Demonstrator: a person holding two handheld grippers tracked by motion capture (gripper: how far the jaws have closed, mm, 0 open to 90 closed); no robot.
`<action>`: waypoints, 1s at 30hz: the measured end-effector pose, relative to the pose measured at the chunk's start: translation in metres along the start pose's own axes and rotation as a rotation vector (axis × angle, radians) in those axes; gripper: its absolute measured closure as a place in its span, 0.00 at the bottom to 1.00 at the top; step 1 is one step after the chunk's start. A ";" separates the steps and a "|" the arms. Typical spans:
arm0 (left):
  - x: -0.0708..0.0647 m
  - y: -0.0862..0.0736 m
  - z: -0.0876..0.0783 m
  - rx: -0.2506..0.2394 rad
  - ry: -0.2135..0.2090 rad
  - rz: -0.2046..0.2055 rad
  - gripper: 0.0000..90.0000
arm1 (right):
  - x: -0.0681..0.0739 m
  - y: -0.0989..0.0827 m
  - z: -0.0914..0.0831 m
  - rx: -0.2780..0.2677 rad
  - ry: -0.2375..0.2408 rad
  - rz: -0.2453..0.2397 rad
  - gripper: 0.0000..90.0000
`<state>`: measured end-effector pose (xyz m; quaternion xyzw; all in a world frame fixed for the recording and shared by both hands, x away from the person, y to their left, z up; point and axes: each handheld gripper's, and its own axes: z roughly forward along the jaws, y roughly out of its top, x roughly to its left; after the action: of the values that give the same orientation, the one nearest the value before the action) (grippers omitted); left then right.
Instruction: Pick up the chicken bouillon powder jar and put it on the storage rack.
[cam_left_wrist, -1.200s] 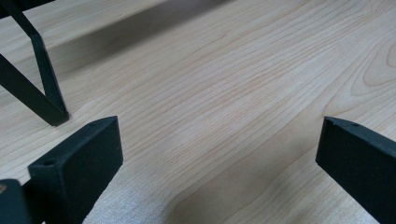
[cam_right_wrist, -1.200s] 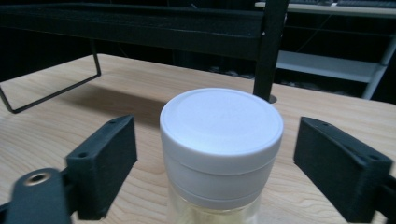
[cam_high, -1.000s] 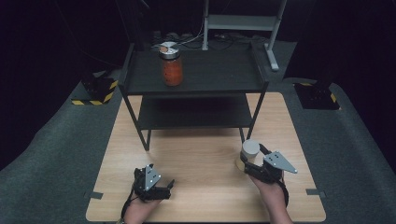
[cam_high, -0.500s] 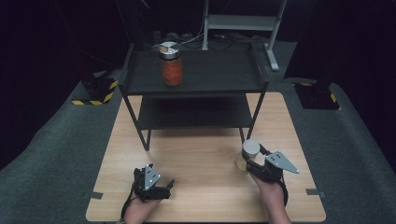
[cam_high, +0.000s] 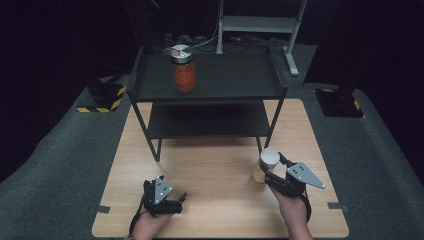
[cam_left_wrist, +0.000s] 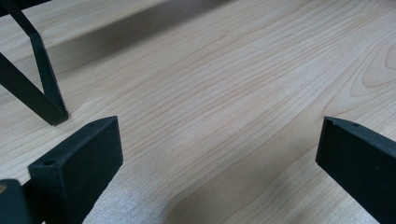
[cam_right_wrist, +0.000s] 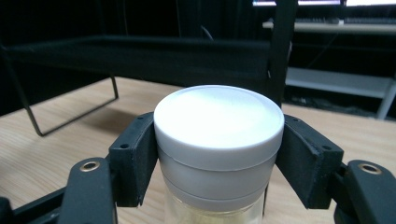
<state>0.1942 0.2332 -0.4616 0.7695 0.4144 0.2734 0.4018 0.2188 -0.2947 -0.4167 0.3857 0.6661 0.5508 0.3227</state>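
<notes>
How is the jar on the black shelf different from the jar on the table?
The shelf jar holds something orange-red; the table jar holds something pale yellow. The shelf jar has a silvery lid; the table jar has a white lid. The shelf jar stands free; the table jar is gripped by the right gripper. Both stand upright with lids on.

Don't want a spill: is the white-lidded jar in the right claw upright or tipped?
Upright: the white-lidded jar stands straight on the table, lid on top, the right claw clamped just under it.
</notes>
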 end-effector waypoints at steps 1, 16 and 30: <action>0.000 0.000 0.000 -0.001 0.001 0.000 0.01 | 0.000 0.002 -0.001 -0.006 0.005 0.001 0.36; 0.001 0.000 0.000 0.001 -0.006 -0.006 0.01 | 0.008 0.057 -0.027 -0.116 0.090 0.011 0.36; 0.002 0.000 -0.001 0.000 -0.010 0.003 0.01 | 0.014 0.104 -0.030 -0.149 0.126 -0.011 0.36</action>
<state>0.1945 0.2350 -0.4613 0.7714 0.4114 0.2701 0.4034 0.2026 -0.2869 -0.3091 0.3216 0.6443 0.6203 0.3109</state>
